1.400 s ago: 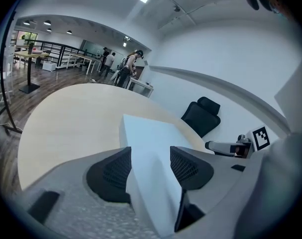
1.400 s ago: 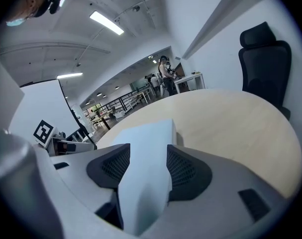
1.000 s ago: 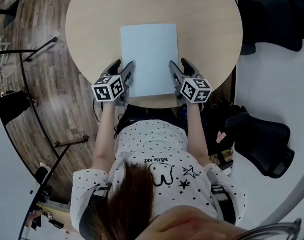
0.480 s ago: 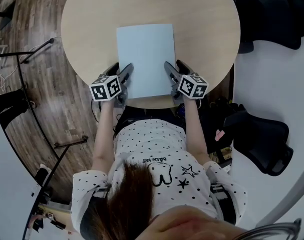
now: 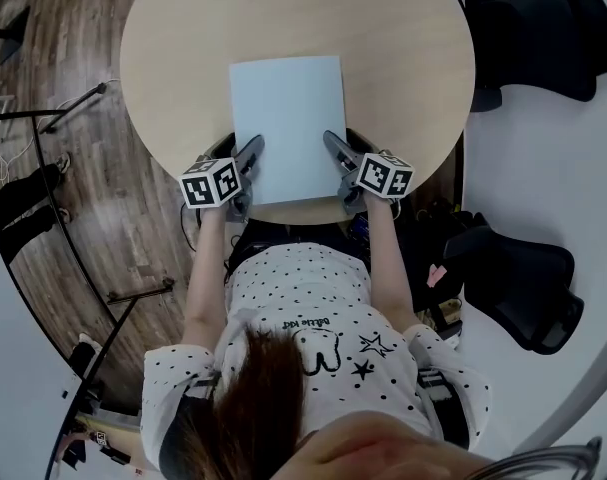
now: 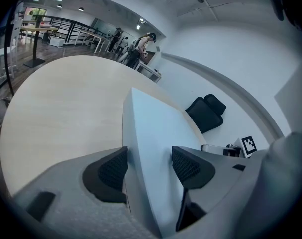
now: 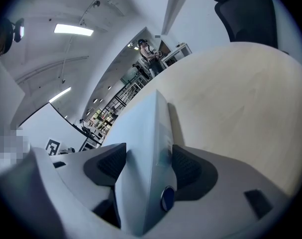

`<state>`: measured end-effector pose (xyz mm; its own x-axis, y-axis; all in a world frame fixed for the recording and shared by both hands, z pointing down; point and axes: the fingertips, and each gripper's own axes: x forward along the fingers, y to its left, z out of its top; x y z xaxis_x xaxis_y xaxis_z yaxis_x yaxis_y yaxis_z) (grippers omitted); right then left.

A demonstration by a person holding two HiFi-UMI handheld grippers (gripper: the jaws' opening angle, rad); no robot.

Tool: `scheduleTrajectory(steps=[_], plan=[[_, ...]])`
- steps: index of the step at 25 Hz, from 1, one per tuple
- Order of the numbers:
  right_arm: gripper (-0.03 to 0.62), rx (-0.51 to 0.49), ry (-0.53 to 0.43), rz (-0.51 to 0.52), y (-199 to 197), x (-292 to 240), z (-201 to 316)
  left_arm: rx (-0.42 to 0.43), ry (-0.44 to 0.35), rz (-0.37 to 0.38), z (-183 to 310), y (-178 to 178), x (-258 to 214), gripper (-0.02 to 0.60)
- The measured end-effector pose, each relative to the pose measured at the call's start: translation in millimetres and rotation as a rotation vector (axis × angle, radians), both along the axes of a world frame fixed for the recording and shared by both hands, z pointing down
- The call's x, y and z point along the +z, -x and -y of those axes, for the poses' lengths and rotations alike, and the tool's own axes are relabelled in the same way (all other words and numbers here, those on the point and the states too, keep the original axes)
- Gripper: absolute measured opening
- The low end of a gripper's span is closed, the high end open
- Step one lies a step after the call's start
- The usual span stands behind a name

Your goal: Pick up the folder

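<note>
Round pale-wood worktop (image 5: 403,58) is carrying just one thing right now: the light blue folder (image 5: 286,128), which is lying flat near the edge closest to the person, with its long sides running away from them. The left tool (image 6: 151,167) is sitting at the near left corner and the right tool (image 7: 150,165) at the near right one. Both are rolled over so one jaw is going above the cover and one below. Both sets of jaws have just been opening and are standing wide, with the folder's edge between them. As far as I can judge the pads aren't clamping anything yet, so I'm reading this as the line-up before the squeeze. To do it well, I'd be pushing both tools a bit further in so the pads are landing on the flat cover and not just nipping the rim. On the right side I'd be watching the dark blue snap button (image 7: 166,198) sitting low between the jaws, since a pad biting on that could be slipping. Then I'm thinking close both together and raise them at the same rate, keeping it level, because a thin folder like this is probably going to sag or twist if one side leads. Further out, black chairs (image 5: 528,28) are standing off to the right and wood flooring (image 5: 83,198) is showing on the left, neither in the way.
</note>
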<state>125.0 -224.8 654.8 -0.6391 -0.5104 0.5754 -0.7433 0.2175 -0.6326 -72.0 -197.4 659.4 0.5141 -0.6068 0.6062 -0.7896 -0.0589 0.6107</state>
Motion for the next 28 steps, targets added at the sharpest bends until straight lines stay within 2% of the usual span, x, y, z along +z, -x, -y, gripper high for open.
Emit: scheduleTrajectory(steps=[11, 17, 28], plan=[[0.285, -0.008, -0.001, -0.023, 0.0, 0.0, -1.8, -0.035, 0.000, -0.005, -2.2, -0.9, 3.2, 0.285], [0.285, -0.001, -0.004, -0.040, -1.7, 0.1, -2.0, -0.078, 0.020, -0.055, -3.3, -1.8, 6.3, 0.301], [0.285, 0.004, 0.003, -0.056, -2.4, -0.4, -2.3, -0.073, 0.030, -0.078, -3.1, -0.6, 5.4, 0.301]])
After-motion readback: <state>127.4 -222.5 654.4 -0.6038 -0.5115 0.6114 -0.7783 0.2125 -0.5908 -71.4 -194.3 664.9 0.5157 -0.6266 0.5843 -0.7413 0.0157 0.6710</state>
